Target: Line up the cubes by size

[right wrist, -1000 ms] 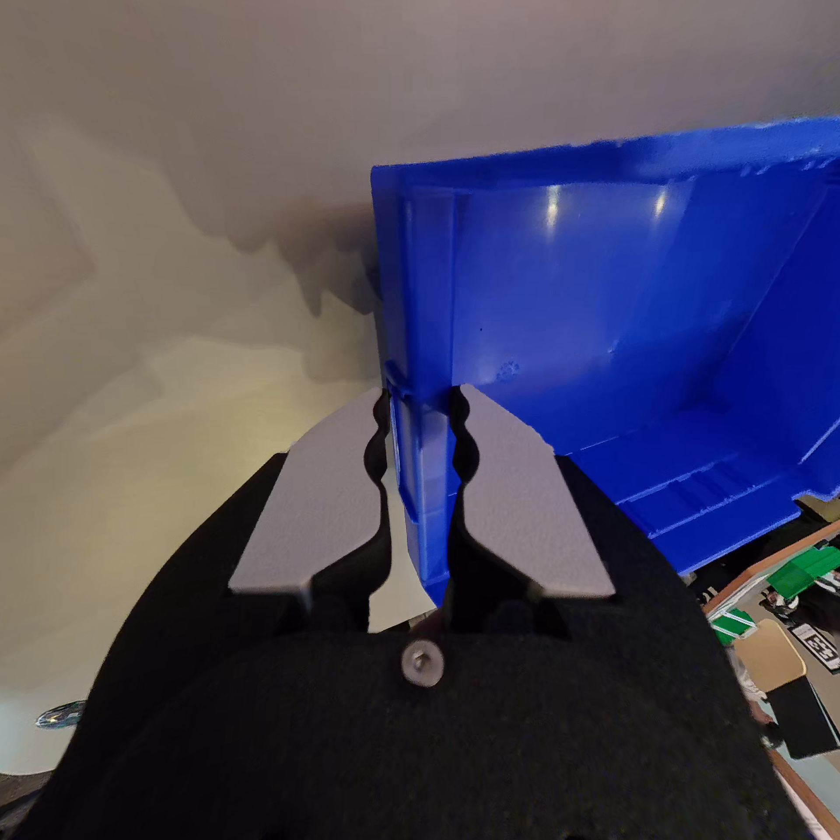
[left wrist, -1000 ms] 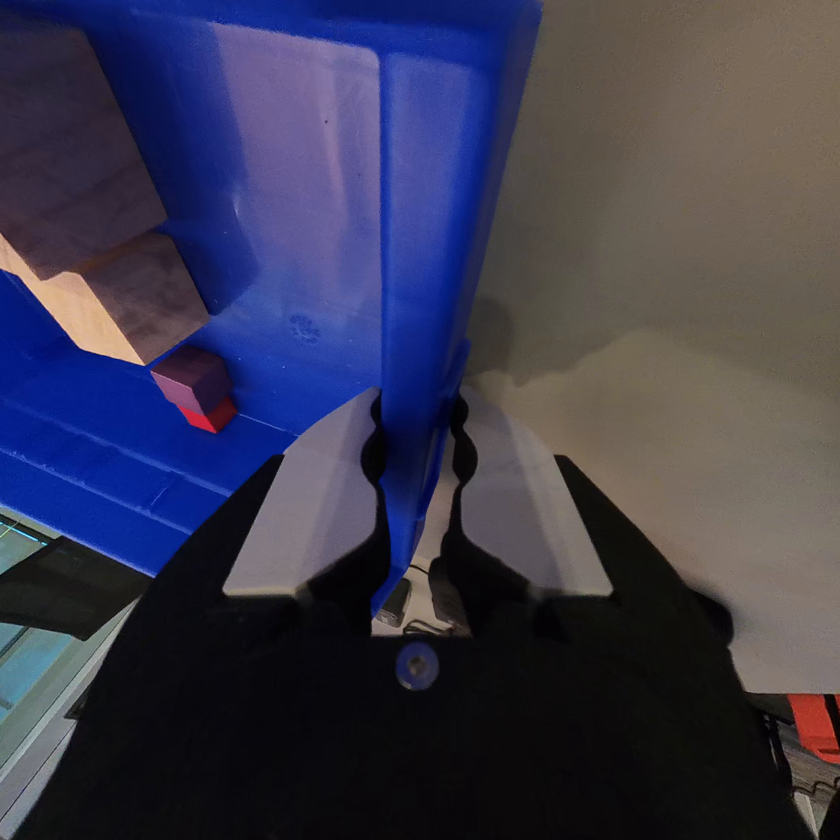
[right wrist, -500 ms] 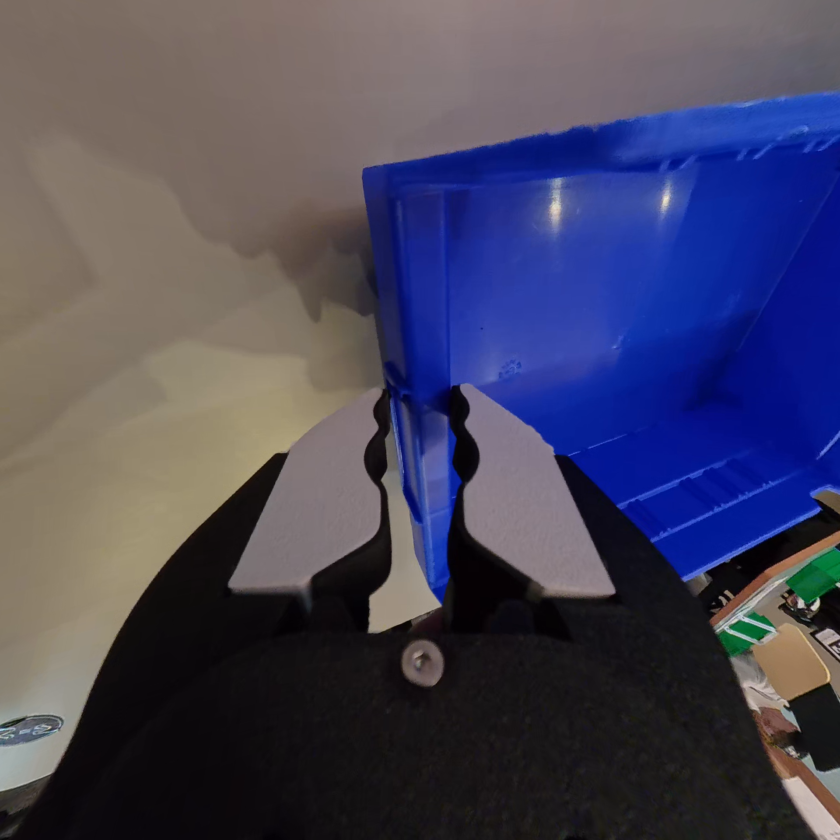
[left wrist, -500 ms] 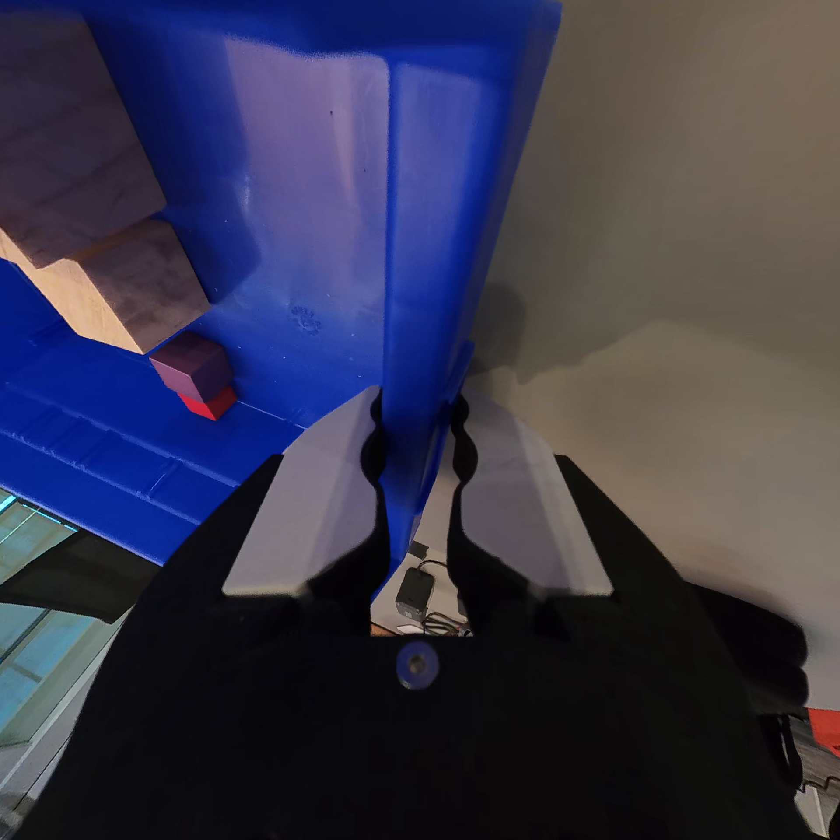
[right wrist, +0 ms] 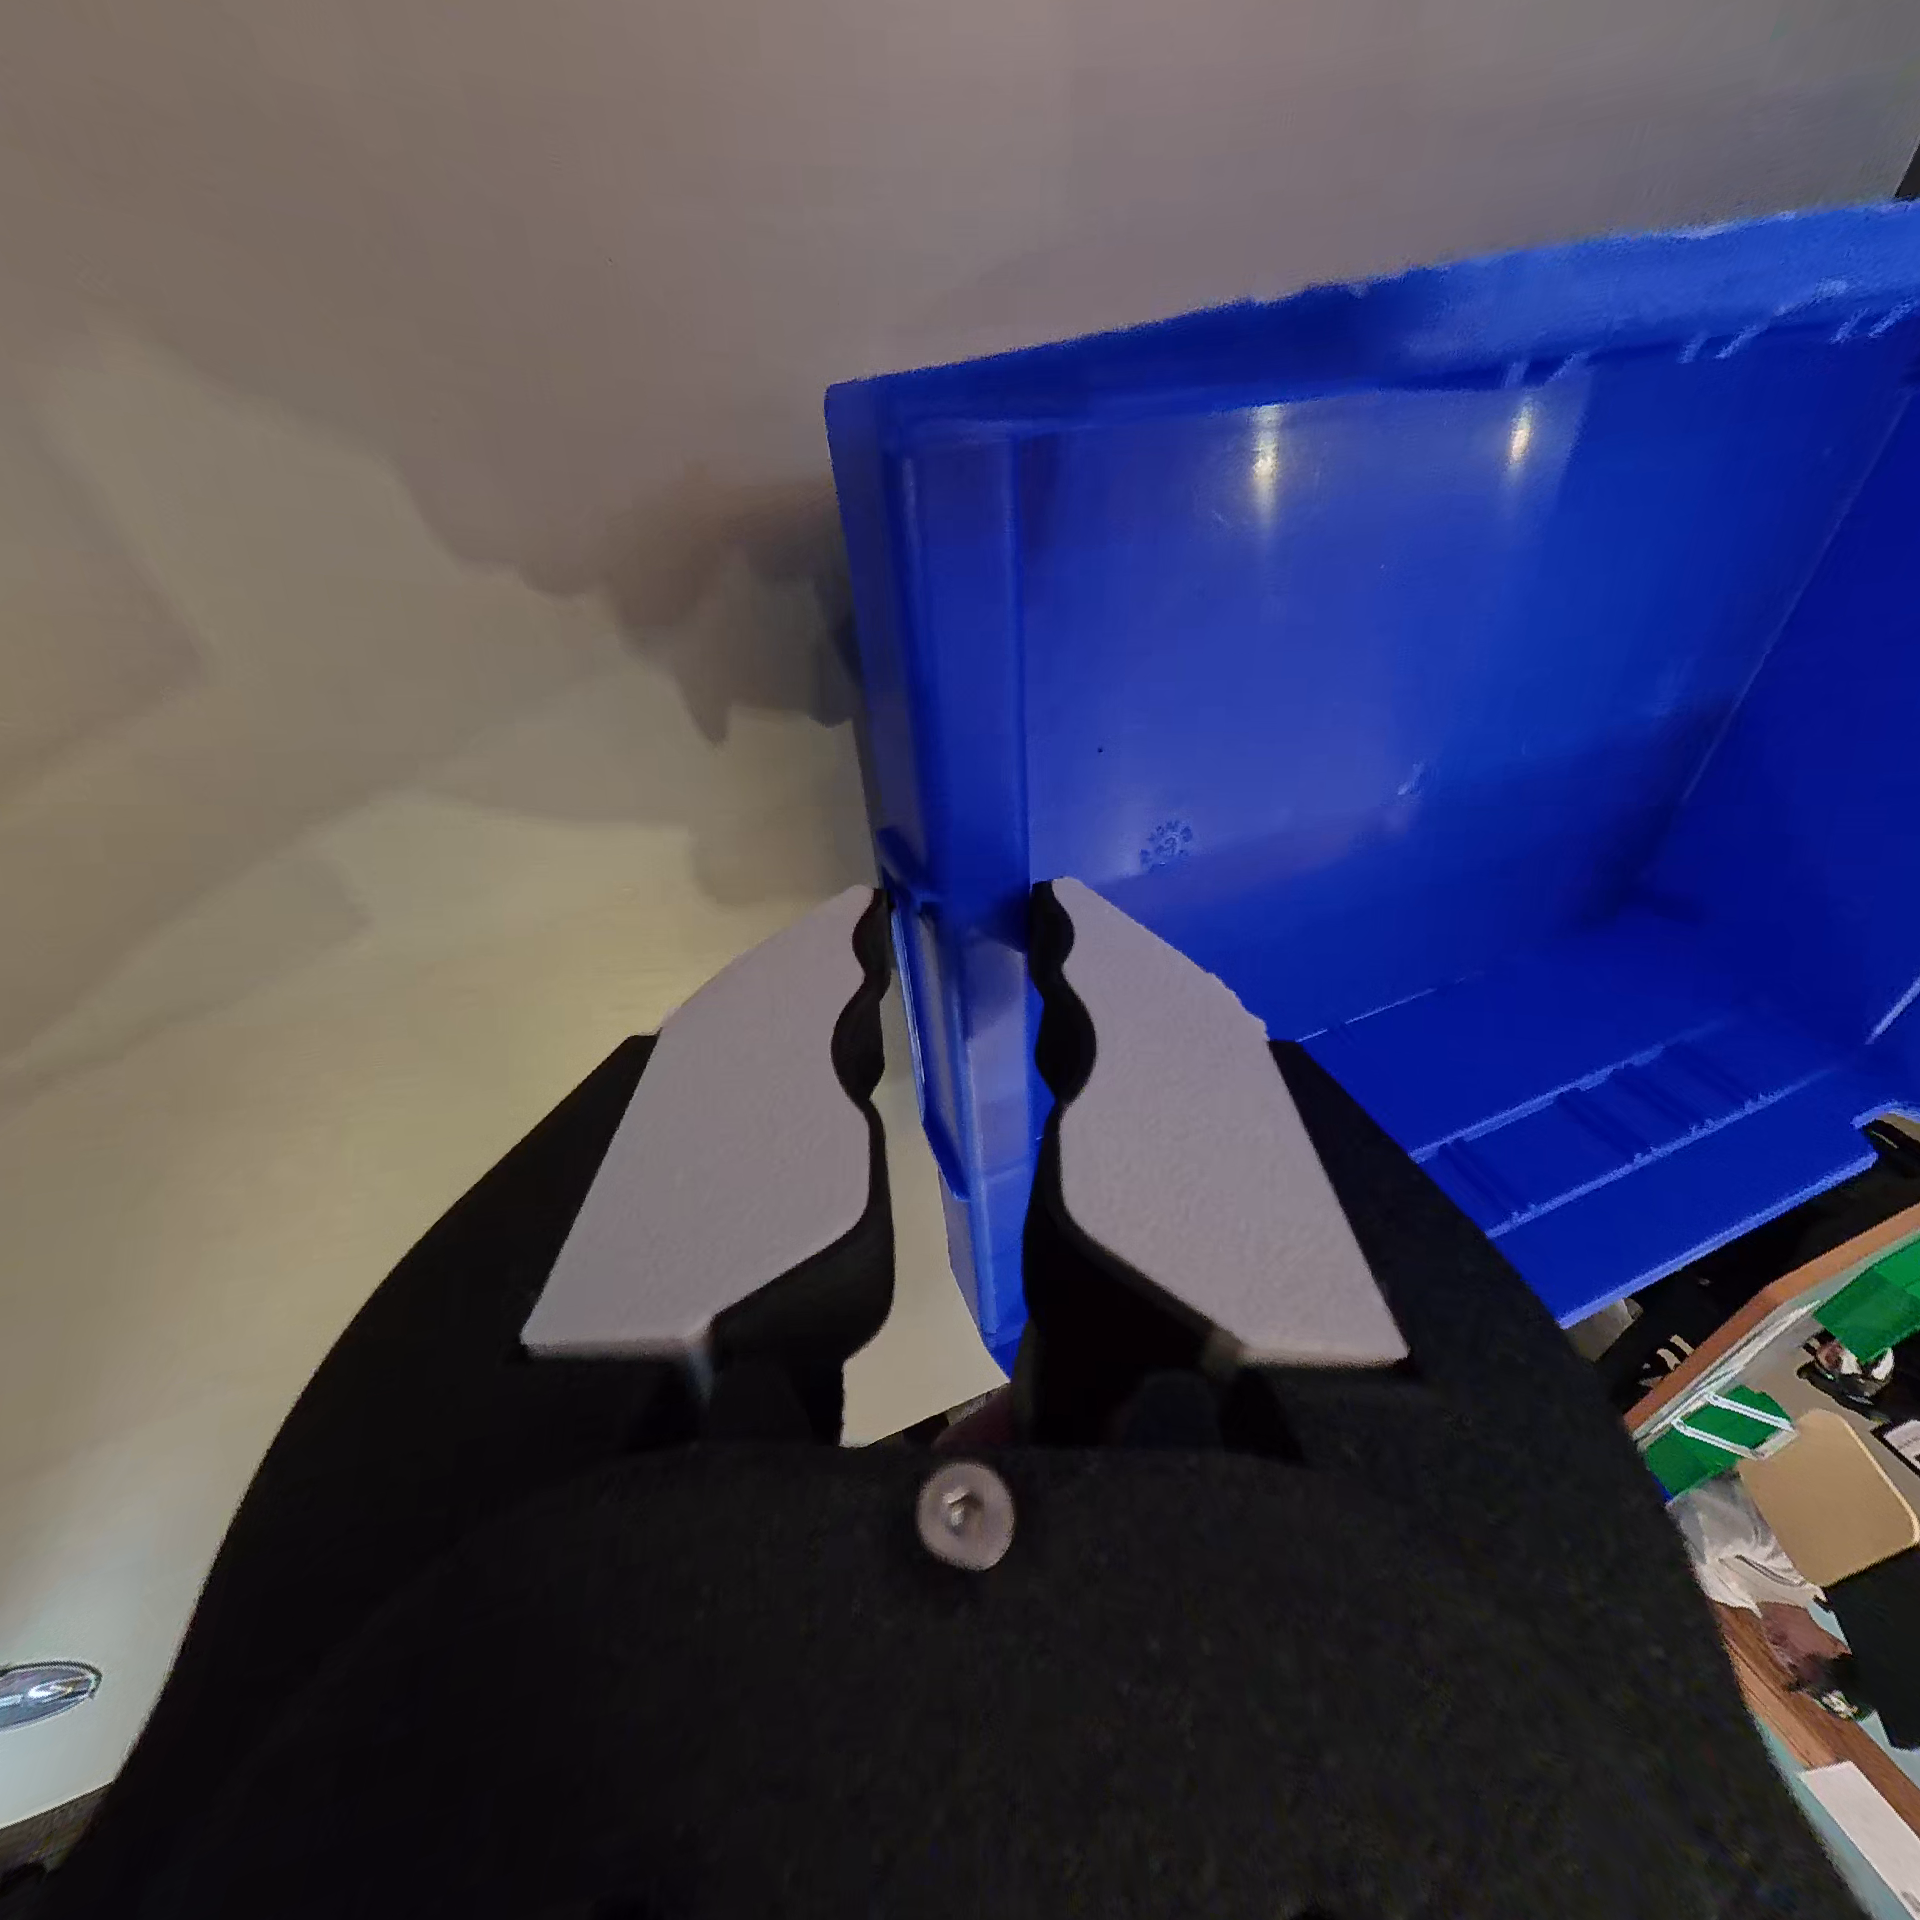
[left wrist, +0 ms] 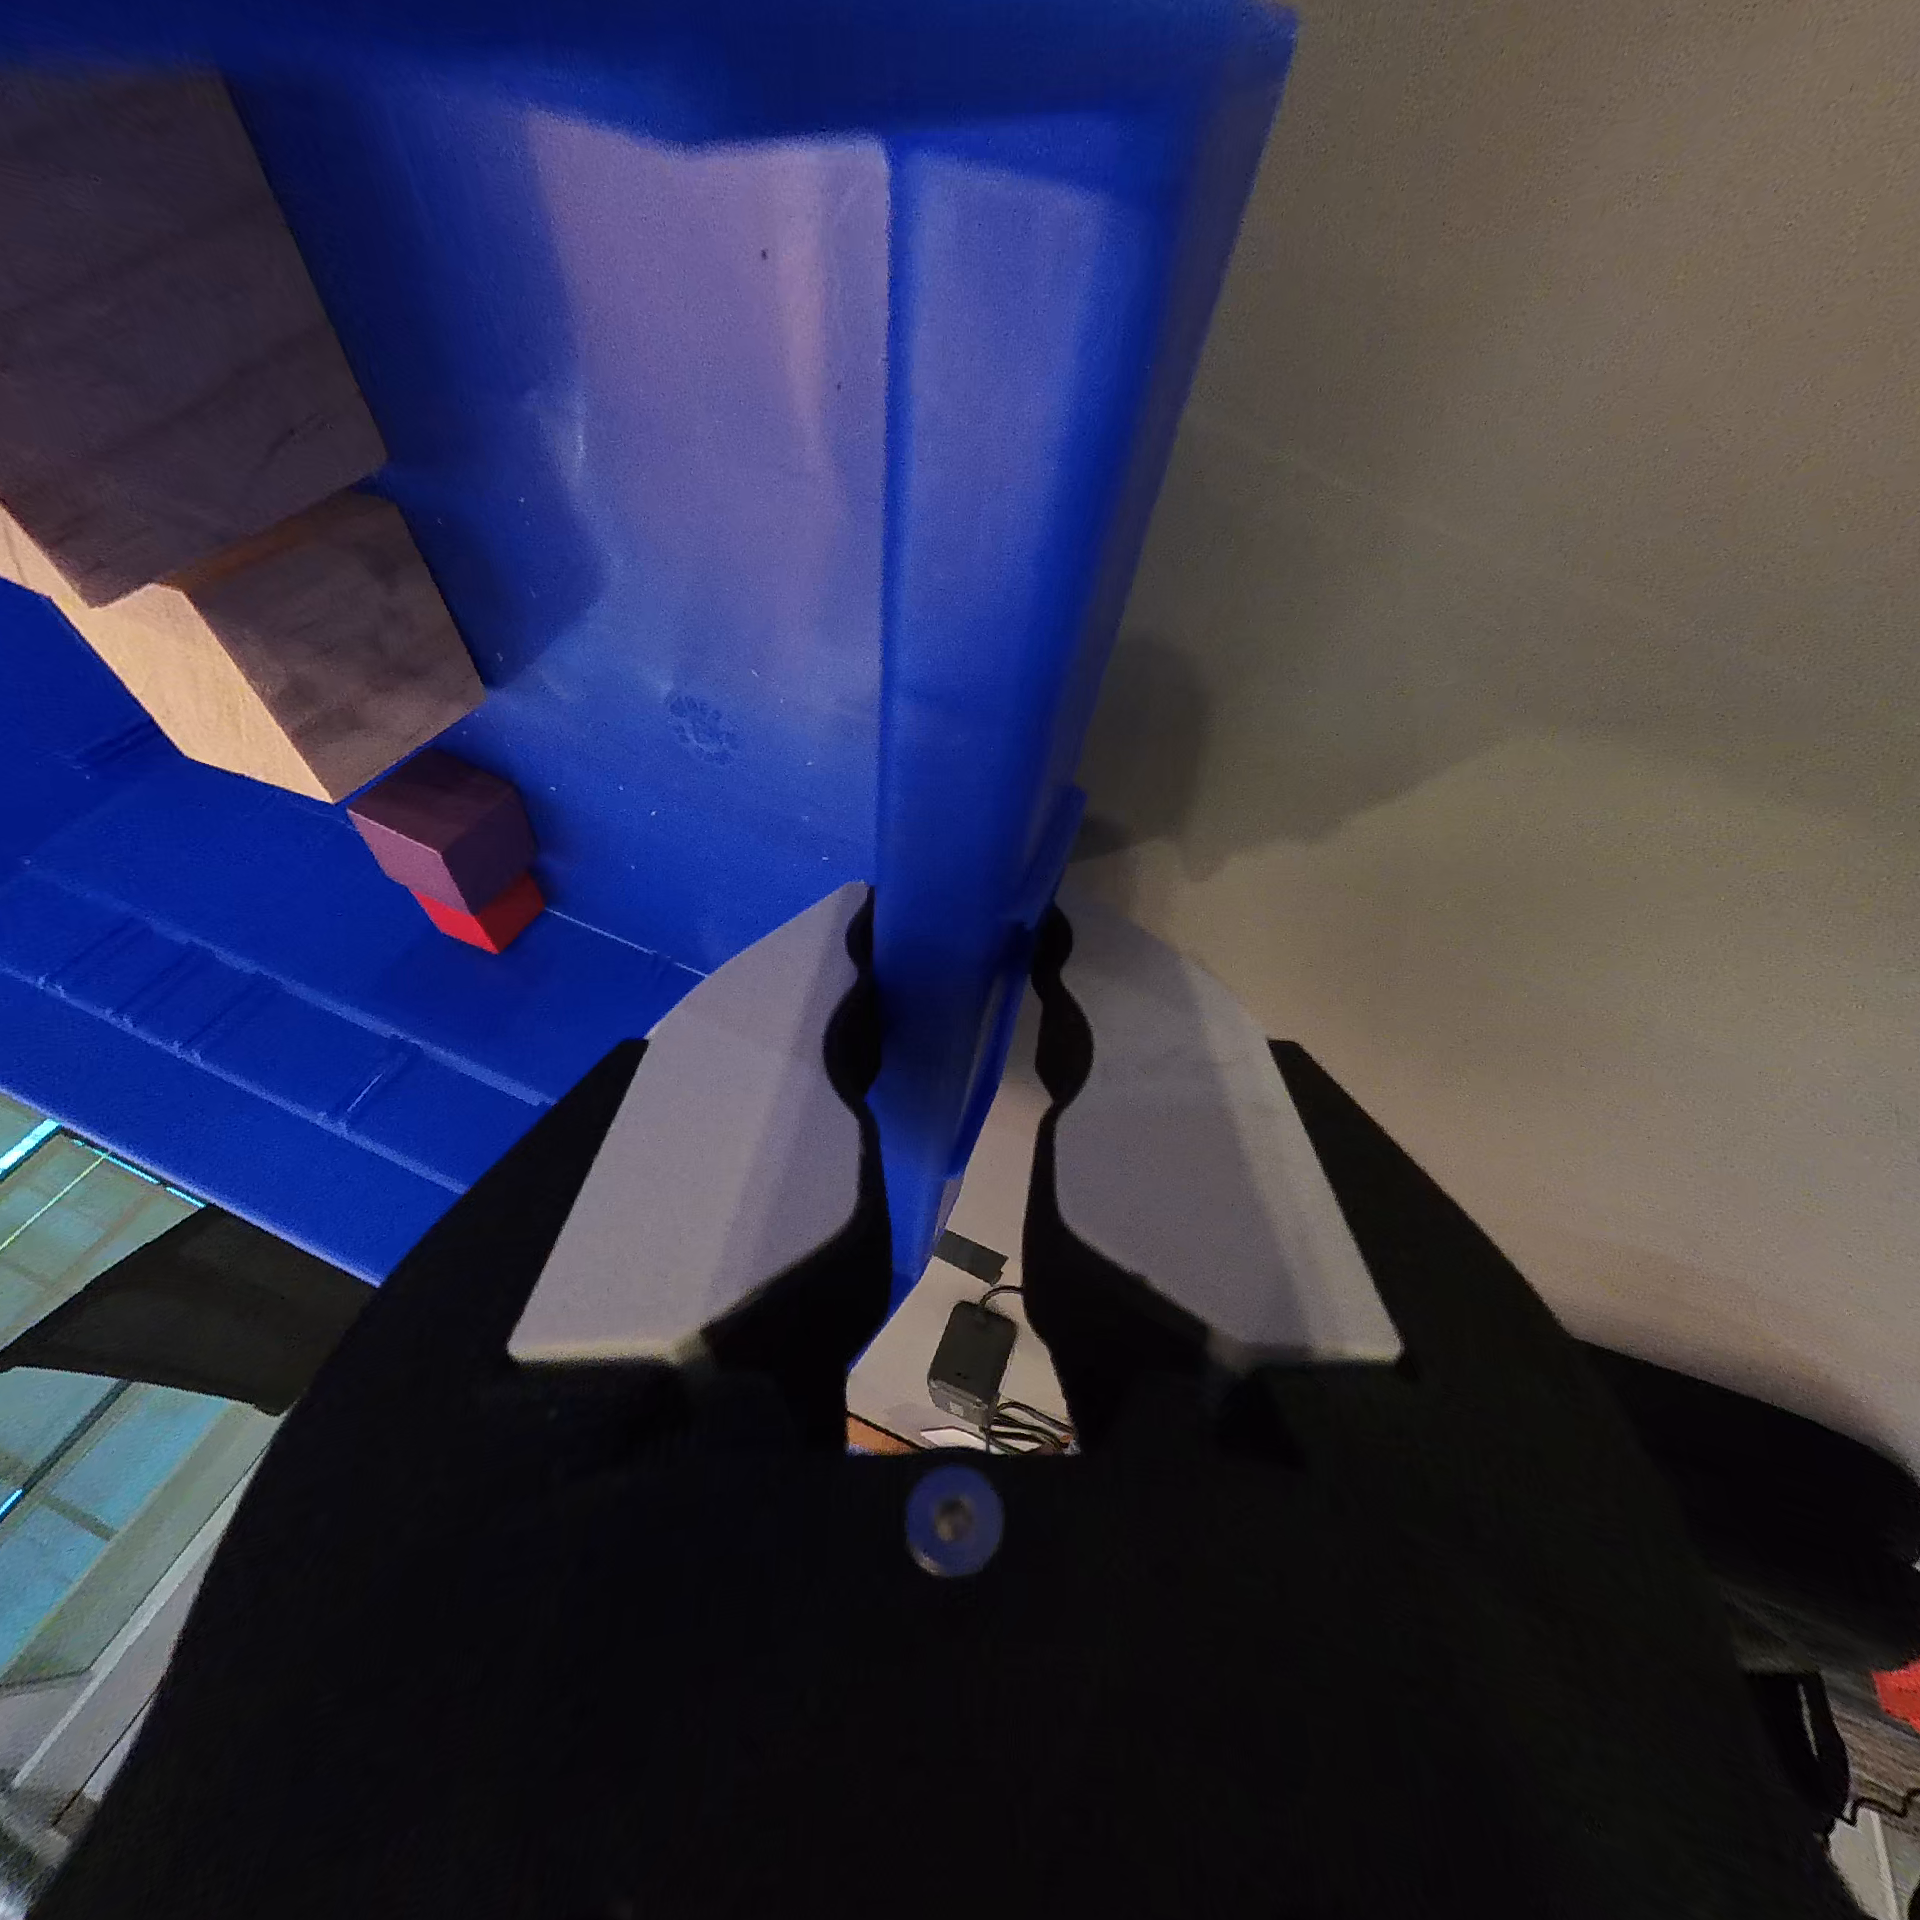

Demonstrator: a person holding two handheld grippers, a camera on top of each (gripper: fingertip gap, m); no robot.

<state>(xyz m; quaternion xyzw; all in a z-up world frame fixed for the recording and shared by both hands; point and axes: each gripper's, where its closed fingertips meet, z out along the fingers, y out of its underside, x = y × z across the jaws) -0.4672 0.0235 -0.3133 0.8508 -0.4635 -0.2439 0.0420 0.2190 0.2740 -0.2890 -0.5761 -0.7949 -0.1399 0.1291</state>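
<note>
My left gripper (left wrist: 951, 914) is shut on one side wall of a blue plastic bin (left wrist: 987, 520), which is lifted and steeply tilted. Inside it in the left wrist view lie a large pale wooden cube (left wrist: 135, 343), a smaller wooden cube (left wrist: 301, 655), a small purple cube (left wrist: 447, 831) and a smaller red cube (left wrist: 483, 920), lined up against the inner face. My right gripper (right wrist: 956, 914) is shut on the opposite side wall of the same bin (right wrist: 1403, 675); no cubes show in the right wrist view.
A plain beige wall (left wrist: 1558, 520) fills the background of both views. A wooden table edge with green items (right wrist: 1860, 1320) and papers shows at the lower right of the right wrist view. A small black adapter with a cable (left wrist: 971, 1361) lies below the bin. Tip to tip, the grippers are about 75 centimetres apart. My left tips are roughly 10 centimetres from the smaller wooden cube (left wrist: 301, 655).
Both grippers keep their hold on the bin walls. The bin has tilted and shifted slightly in both views. The cubes have barely moved inside it.
</note>
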